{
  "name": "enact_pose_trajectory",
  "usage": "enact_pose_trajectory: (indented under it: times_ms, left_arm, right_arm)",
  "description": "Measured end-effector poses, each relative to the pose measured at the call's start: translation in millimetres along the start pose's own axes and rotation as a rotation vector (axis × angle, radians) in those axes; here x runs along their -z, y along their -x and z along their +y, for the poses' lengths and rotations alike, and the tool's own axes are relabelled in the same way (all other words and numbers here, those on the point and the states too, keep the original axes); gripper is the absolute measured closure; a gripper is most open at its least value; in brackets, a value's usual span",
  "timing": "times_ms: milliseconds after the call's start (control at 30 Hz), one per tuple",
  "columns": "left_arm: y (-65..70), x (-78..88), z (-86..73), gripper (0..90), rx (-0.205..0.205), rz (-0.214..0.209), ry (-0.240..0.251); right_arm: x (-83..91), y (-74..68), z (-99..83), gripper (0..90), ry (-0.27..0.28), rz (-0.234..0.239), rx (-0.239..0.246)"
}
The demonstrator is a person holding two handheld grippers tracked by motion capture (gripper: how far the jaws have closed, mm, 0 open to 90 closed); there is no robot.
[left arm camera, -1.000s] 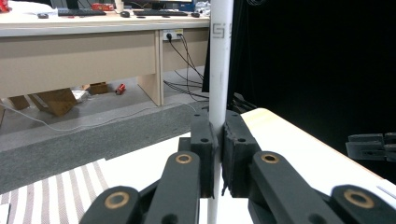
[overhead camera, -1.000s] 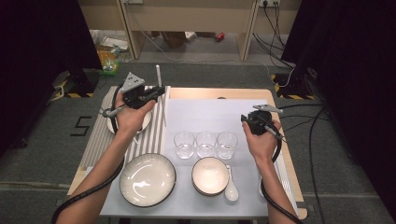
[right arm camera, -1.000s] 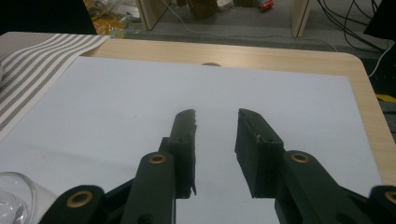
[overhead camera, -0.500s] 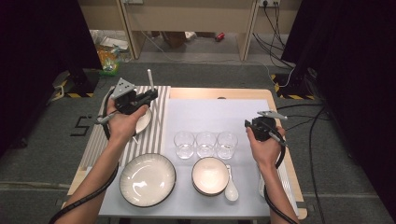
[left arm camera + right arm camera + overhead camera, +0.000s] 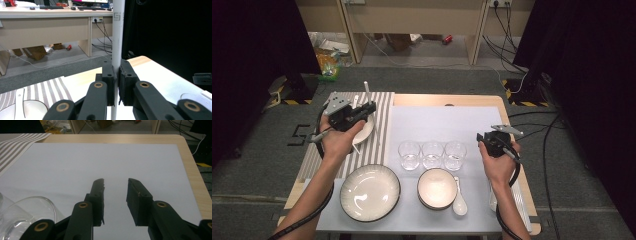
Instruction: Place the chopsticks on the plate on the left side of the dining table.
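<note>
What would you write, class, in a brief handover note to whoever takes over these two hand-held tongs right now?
Left tongs: shut on a white stick-like utensil, held upright above the grey-striped cloth.
Right tongs: open, nothing between them, over the pale blue mat beside three clear glasses.
Near edge: large white dark-rimmed bowl, smaller bowl, white spoon.
Done: utensil picked up. Left: probably setting it down.

Bare white mat (image 5: 447, 122) beyond the row of three glasses (image 5: 432, 154); crowded near edge.
</note>
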State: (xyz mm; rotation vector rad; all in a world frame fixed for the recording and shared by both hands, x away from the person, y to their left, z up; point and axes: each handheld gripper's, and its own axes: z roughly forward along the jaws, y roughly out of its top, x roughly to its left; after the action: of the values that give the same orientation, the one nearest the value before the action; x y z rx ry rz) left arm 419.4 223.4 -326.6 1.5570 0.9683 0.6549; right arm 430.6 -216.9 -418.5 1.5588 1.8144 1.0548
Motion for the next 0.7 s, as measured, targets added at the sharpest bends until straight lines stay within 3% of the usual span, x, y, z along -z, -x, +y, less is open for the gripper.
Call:
enact_pose_trajectory:
  times_ms: [700]
  left_arm:
    - [-3.9, 29.8, -9.1, 83.8, -0.002, 0.013, -0.001]
  right_arm:
    - [2.4, 3.3, -12.0, 66.6, 0.005, 0.002, -0.032]
